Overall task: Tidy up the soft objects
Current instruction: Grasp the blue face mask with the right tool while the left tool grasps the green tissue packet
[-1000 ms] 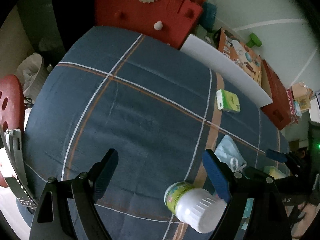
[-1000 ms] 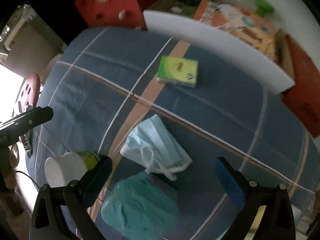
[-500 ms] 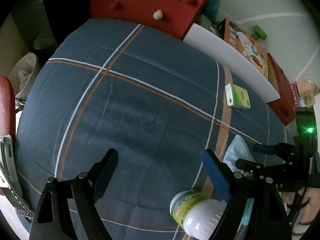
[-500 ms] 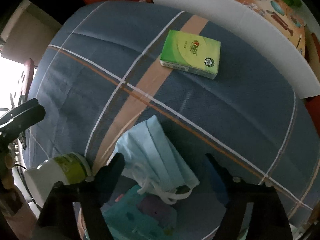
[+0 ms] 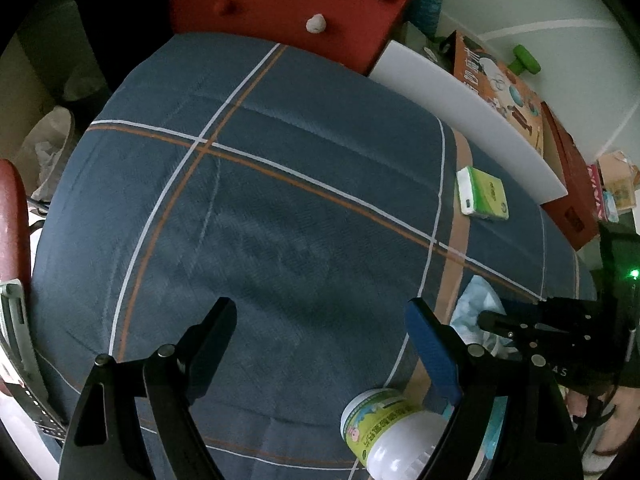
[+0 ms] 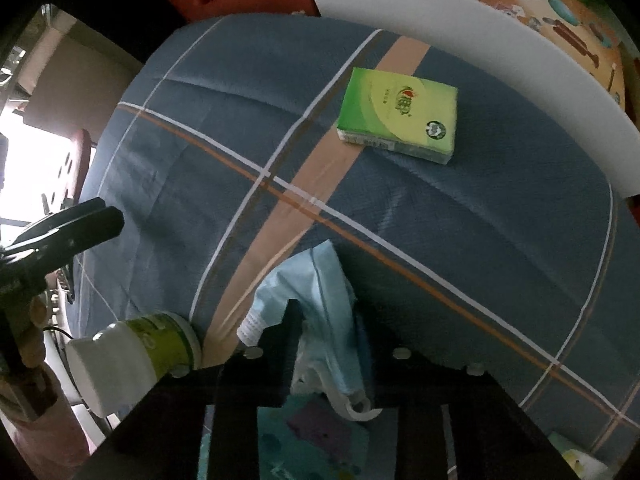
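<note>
Face mask [image 6: 316, 292], pale blue and pleated, lies bunched on a counter [image 5: 280, 220] covered with a dark blue plaid cloth, near the counter's close edge. The right tongs [image 6: 320, 344] point steeply down over it, and their jaws are closing with the mask's folds between them; the dark pads press into the fabric on both sides, so the mask is pinched and puckers upward between them. White ear loops trail out below the grip. Just under the mask sits a teal soft pouch [image 6: 316, 444] with a purple patch, partly hidden by the tongs' body.

The left tongs [image 5: 320, 344] hover over bare cloth with their jaws spread wide and nothing between them. In the left wrist view the right tongs appear at the far right, with the mask's blue edge showing just beyond them.

A white plastic jar [image 5: 388, 436] with a green label lies on its side at the counter's near edge, just beside the mask. Its lid is on, so its contents cannot be seen. A green tissue pack [image 6: 400, 116] lies flat, well apart from the mask, toward the far side of the counter, its wrapper sealed.

A white foam board [image 6: 480, 52] runs along the far edge of the counter. Behind it stand an orange printed box [image 5: 500, 88] and a red felt bag [image 5: 288, 4].
</note>
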Action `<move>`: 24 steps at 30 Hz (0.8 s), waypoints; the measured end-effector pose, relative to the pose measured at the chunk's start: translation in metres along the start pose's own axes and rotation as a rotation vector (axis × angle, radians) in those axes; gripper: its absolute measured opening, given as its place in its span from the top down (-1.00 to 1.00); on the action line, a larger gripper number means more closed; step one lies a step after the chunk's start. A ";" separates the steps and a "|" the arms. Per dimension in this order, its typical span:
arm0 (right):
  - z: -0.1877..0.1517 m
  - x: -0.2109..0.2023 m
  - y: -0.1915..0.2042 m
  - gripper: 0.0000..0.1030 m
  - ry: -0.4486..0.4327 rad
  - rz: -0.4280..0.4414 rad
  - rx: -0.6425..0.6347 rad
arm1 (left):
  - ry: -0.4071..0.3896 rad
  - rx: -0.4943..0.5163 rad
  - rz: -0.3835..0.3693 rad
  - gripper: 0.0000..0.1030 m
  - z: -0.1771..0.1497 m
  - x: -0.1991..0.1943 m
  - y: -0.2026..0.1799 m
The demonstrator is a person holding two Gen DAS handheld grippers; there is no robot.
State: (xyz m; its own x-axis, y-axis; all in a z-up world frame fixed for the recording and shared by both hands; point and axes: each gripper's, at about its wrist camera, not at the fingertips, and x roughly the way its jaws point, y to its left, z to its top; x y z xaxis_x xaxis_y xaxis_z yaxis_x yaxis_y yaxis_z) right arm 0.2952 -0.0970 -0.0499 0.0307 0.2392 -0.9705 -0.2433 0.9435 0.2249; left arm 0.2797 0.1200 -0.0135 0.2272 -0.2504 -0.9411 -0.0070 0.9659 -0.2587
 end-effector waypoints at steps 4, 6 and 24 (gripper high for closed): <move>-0.004 -0.010 -0.008 0.73 -0.037 0.031 0.022 | 0.007 0.011 0.008 -0.68 0.002 0.000 -0.006; -0.007 -0.014 -0.011 0.78 -0.047 0.035 0.025 | 0.011 0.017 0.011 -0.68 0.003 0.001 -0.010; -0.040 -0.076 -0.052 0.81 -0.196 0.050 0.113 | 0.020 0.061 0.023 -0.68 0.008 -0.015 -0.043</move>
State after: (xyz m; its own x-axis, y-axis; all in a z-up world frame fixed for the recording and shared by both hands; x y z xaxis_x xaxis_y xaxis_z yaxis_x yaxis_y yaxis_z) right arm 0.2670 -0.1737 0.0086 0.2116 0.3156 -0.9250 -0.1391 0.9465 0.2911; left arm 0.2844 0.0830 0.0134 0.2079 -0.2287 -0.9510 0.0473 0.9735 -0.2238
